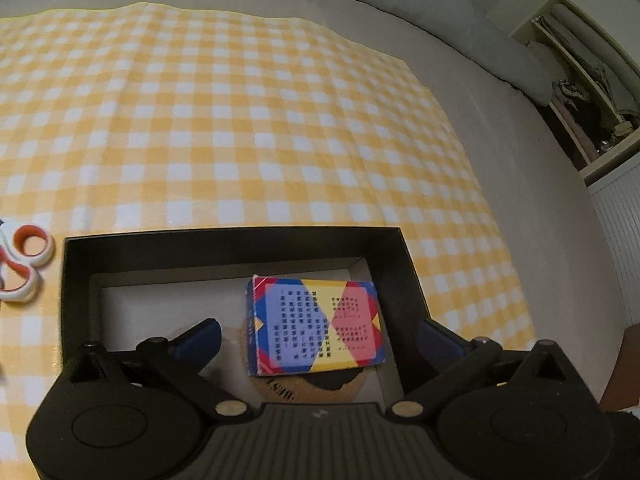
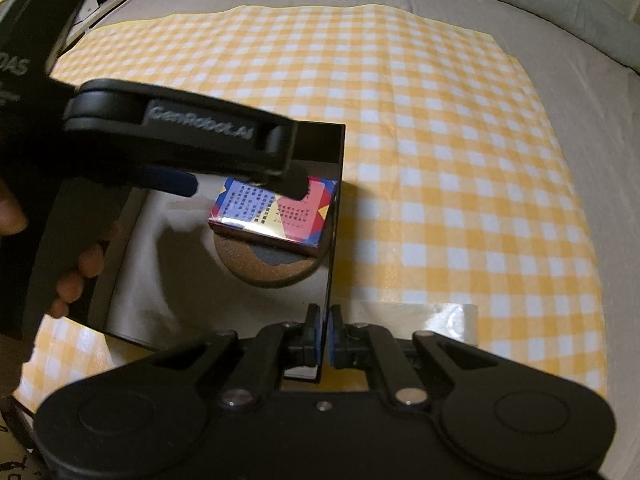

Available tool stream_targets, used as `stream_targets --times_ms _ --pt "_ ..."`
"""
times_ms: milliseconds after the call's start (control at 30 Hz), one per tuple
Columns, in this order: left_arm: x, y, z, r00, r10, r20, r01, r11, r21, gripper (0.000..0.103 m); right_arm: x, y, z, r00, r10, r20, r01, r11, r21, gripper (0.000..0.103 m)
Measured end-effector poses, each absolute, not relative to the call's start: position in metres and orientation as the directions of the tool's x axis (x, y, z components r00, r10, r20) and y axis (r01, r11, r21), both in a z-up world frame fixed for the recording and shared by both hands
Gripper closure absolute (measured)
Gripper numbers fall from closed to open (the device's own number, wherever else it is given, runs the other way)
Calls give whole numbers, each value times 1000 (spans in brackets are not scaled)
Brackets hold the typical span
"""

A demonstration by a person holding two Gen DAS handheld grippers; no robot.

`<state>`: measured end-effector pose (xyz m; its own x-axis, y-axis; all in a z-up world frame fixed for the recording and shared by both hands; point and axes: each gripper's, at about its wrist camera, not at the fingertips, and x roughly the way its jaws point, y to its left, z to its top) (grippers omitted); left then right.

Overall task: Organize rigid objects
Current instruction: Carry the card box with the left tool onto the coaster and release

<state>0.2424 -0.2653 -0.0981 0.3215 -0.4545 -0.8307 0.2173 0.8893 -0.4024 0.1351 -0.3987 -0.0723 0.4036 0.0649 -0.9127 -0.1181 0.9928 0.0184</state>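
A black box (image 1: 240, 242) with a white floor sits on the yellow checked cloth (image 1: 240, 120). Inside it a colourful card box (image 1: 340, 332) lies on a round cork coaster (image 1: 280, 390). My left gripper (image 1: 320, 336) hangs over the black box with its jaws wide open, one finger on each side of the card box and neither touching it. In the right wrist view the card box (image 2: 280, 220) and coaster (image 2: 264, 268) show under the left gripper (image 2: 240, 186). My right gripper (image 2: 324, 320) is shut on the near right wall of the black box (image 2: 320, 144).
Orange-and-white scissors (image 1: 24, 264) lie on the cloth left of the box. A strip of clear tape (image 2: 440, 316) holds the cloth's near edge. Grey bedding (image 1: 500, 60) surrounds the cloth, with a shelf unit (image 1: 580, 92) beyond. A person's fingers (image 2: 80, 272) hold the left gripper's handle.
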Motion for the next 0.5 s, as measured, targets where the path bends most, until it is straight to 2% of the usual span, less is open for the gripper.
stream_targets --times_ms 500 --pt "209 -222 -63 374 -420 -827 293 900 -324 0 136 -396 -73 404 58 -913 -111 994 14 99"
